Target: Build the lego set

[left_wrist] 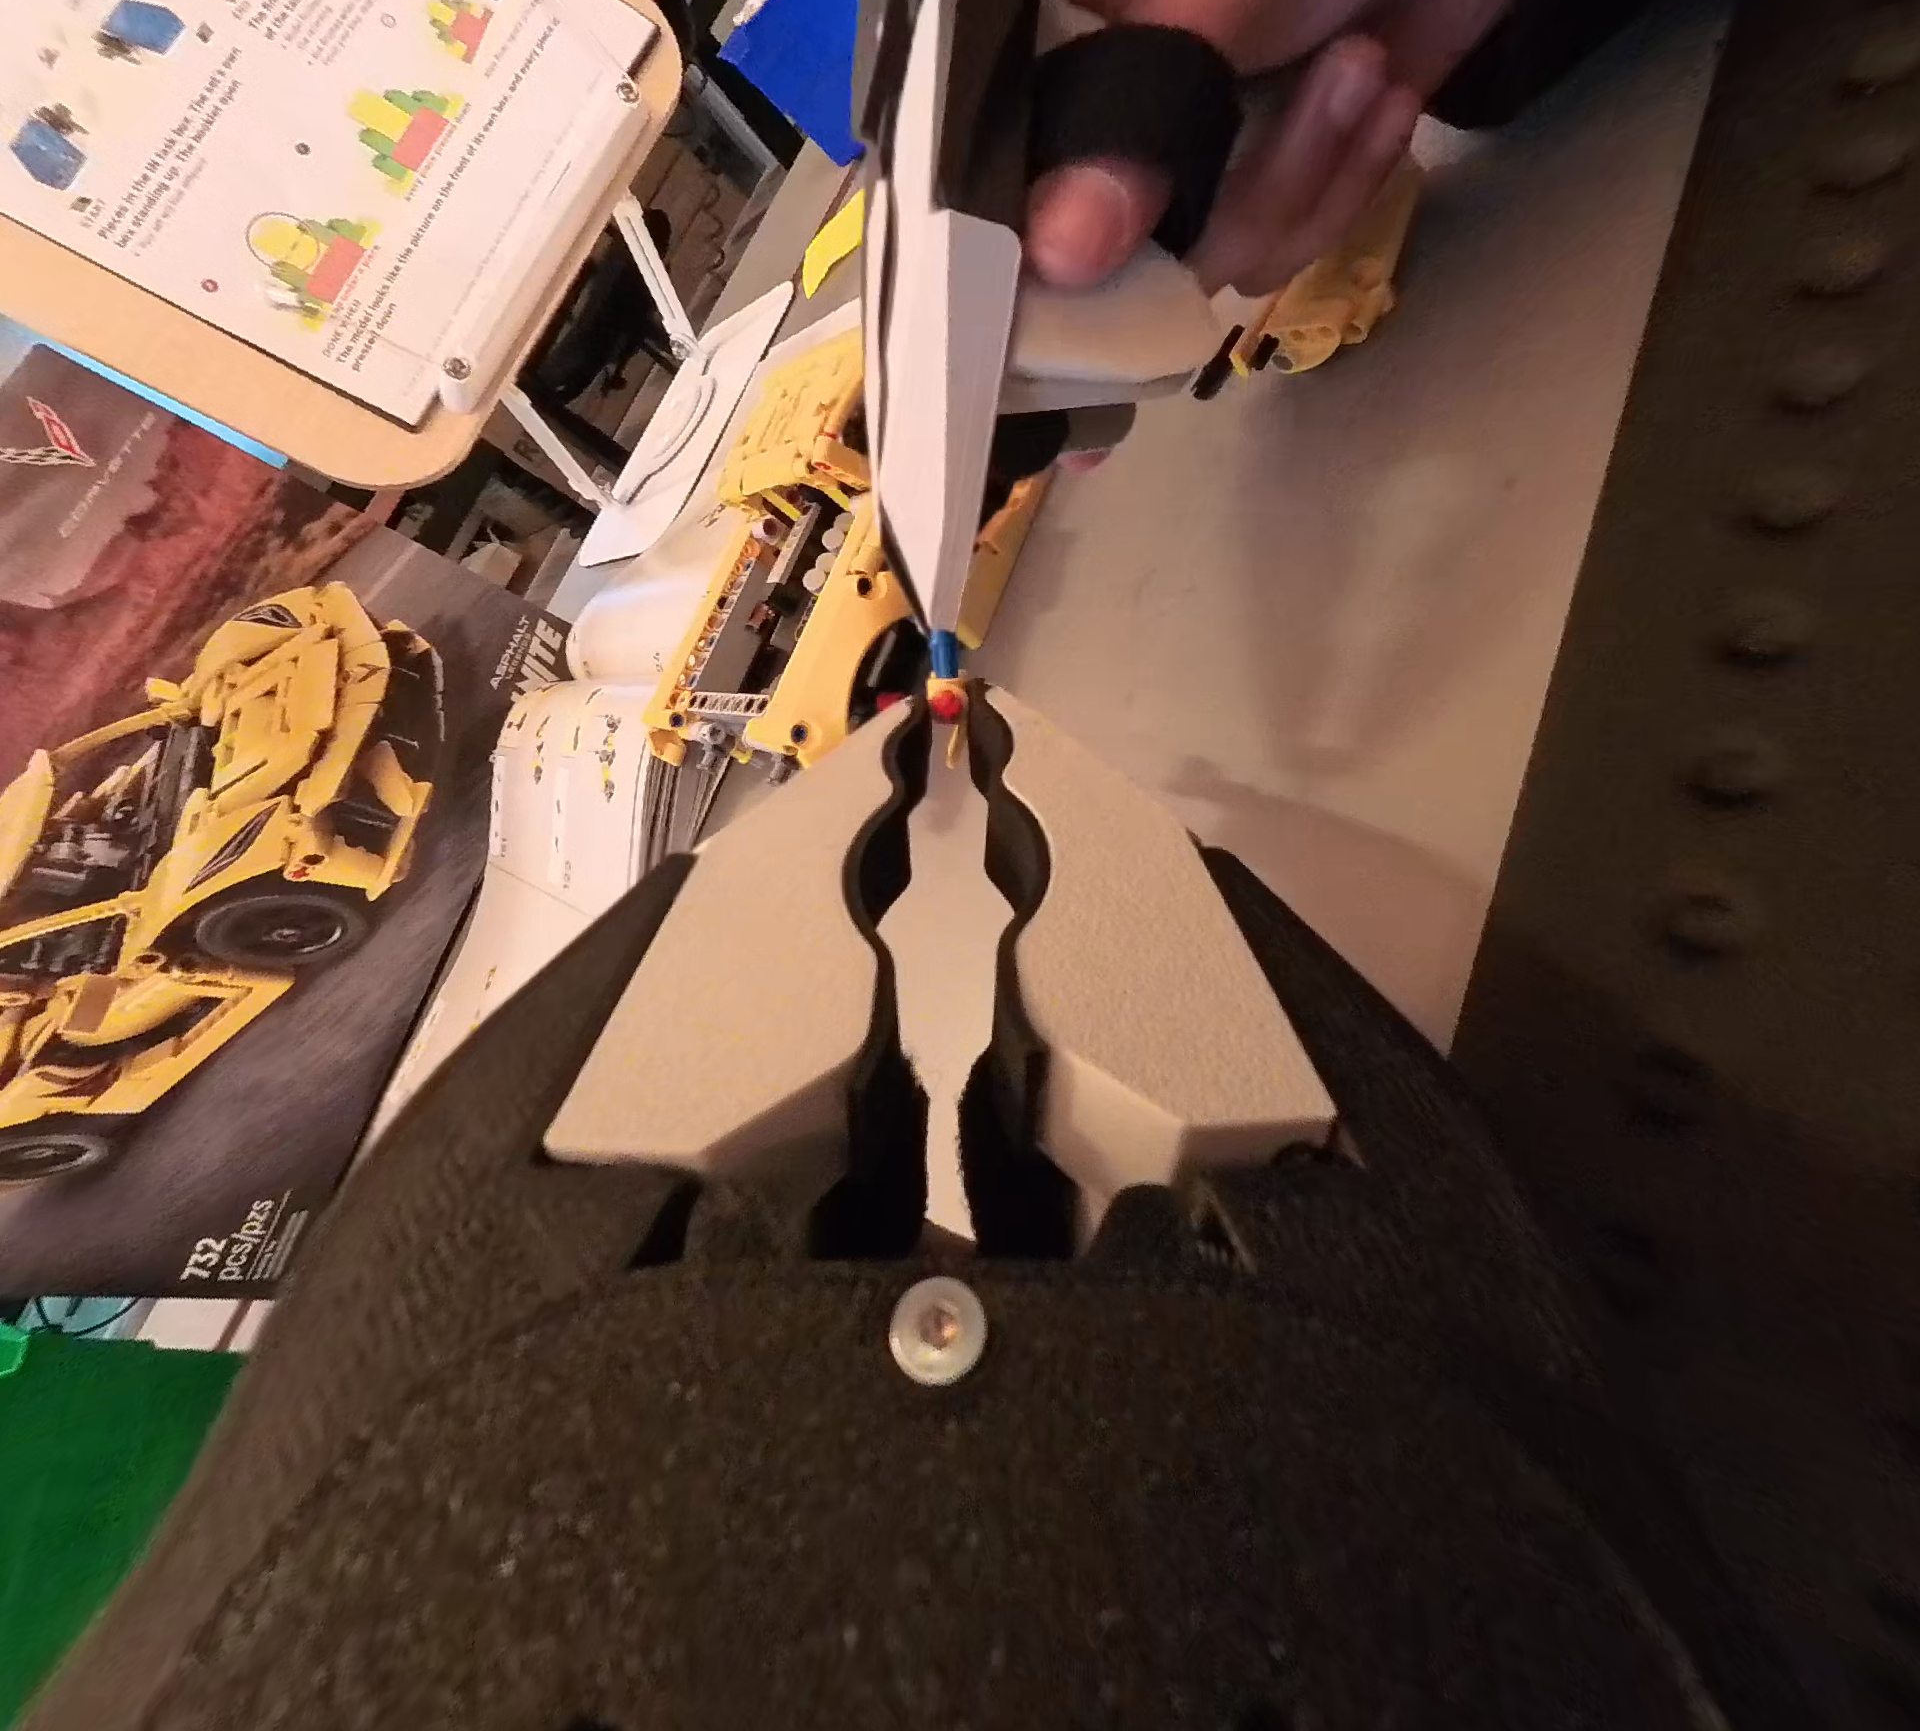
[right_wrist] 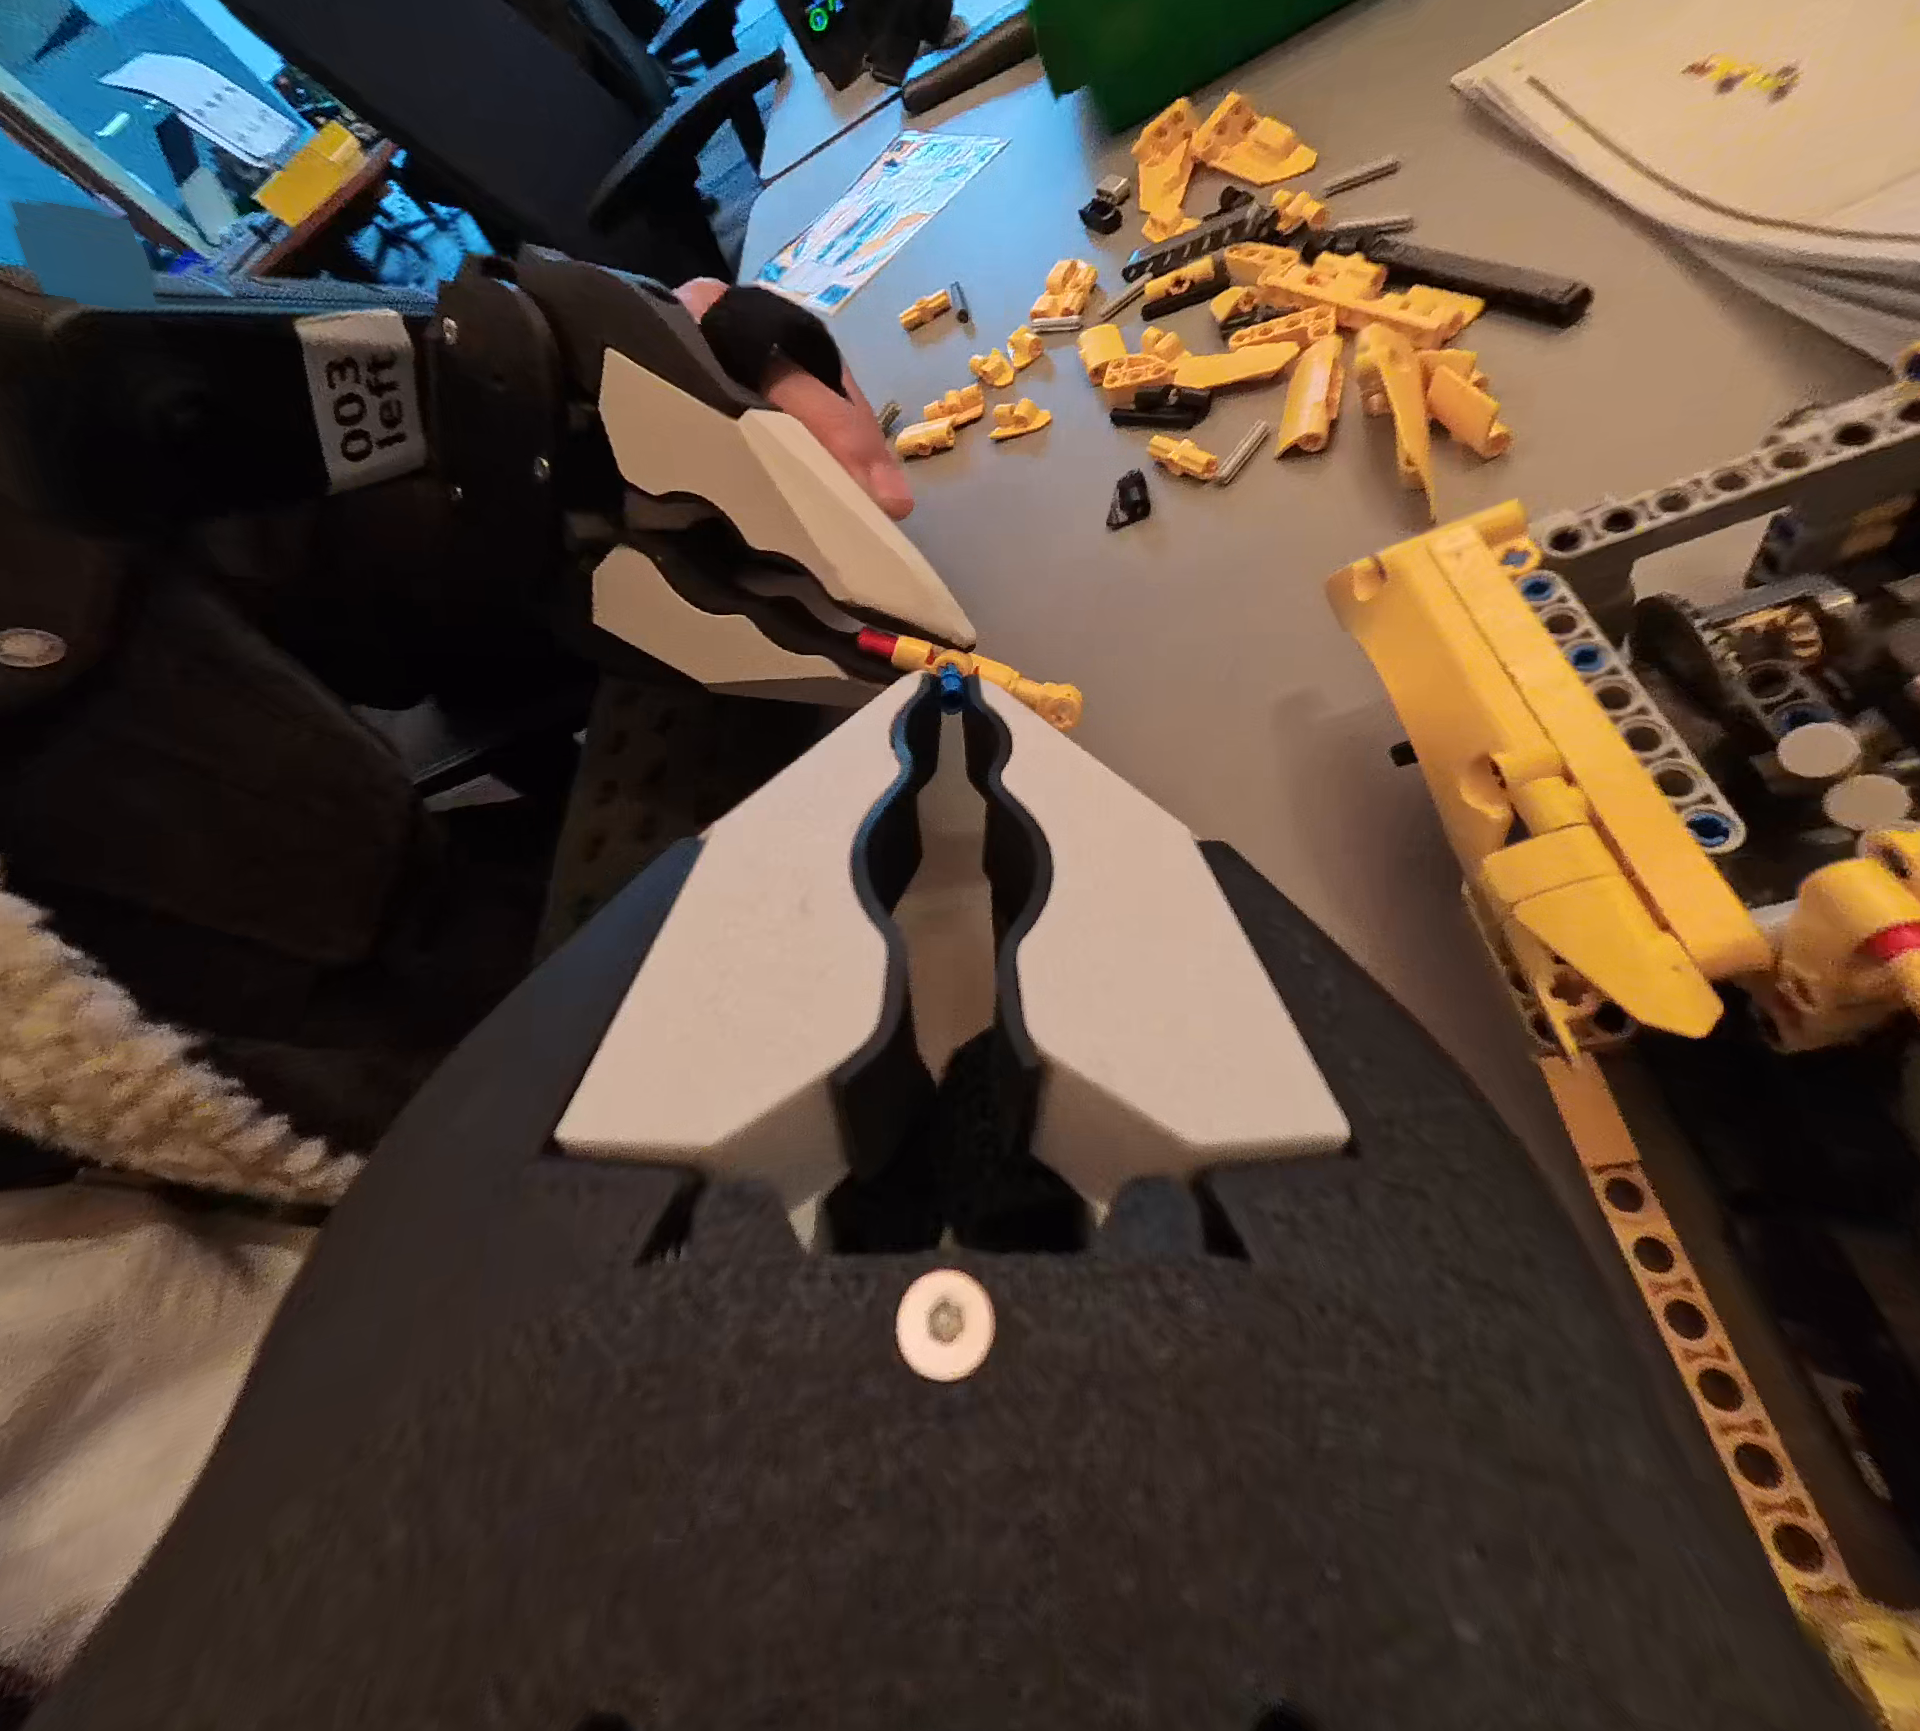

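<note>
Yellow lego piece [right_wrist: 997,675] pinched by left tool [right_wrist: 961,642]; blue pin [right_wrist: 950,682] in right tool [right_wrist: 948,694].

Bare table [right_wrist: 1195,601] ahead, loose parts pile [right_wrist: 1278,331] beyond — car chassis [right_wrist: 1558,746] blocking right

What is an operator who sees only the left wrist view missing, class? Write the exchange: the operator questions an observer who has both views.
Operator: What does my gripper hold beyond that red tip?
Observer: The left gripper pinches a thin yellow piece that ends in a round yellow connector.
Operator: Are any spare parts left?
Observer: Yes, a pile of loose yellow and black parts lies on the table, beyond both grippers.
</note>
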Available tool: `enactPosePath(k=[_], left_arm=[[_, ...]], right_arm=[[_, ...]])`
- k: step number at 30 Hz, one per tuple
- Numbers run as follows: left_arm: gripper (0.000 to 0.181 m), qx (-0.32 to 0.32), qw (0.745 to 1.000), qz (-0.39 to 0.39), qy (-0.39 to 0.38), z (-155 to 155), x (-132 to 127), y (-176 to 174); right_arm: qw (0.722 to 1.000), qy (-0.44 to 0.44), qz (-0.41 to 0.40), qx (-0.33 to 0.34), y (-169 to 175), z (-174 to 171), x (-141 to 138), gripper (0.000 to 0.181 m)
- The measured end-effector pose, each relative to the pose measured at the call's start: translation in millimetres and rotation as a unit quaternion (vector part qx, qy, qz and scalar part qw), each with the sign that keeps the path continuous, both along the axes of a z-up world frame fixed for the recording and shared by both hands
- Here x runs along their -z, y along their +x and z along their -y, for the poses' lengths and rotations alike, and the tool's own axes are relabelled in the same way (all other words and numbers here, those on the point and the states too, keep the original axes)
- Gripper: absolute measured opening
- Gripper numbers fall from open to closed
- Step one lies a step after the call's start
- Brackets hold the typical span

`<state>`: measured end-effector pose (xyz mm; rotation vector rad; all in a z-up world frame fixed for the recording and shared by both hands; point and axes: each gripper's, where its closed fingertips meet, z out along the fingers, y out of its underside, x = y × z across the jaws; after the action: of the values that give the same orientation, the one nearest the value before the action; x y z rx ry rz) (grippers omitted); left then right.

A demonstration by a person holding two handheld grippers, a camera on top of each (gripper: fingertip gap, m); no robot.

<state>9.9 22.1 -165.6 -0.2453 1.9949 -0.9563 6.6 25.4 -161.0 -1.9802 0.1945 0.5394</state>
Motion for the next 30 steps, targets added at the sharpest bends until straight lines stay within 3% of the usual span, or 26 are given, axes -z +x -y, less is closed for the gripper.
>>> enactPosePath(k=[11, 20, 30], left_arm=[[0.006, -0.011, 1.0, -0.014, 0.009, -0.8, 5.2, -0.6], [0.005, -0.014, 0.999, -0.035, -0.01, -5.7, 3.9, -1.5], [0.005, 0.0, 1.0, -0.016, 0.025, -1.1, 7.9, -7.2]], right_arm=[[0.996, -0.023, 0.07, 0.041, 2.8, -2.6, 2.1, 0.003], [0.995, -0.003, 0.054, 0.082, 3.8, -3.9, 5.4, 0.003], [0.998, -0.003, -0.012, 0.058, 0.4, -0.6, 11.7, 0.003]])
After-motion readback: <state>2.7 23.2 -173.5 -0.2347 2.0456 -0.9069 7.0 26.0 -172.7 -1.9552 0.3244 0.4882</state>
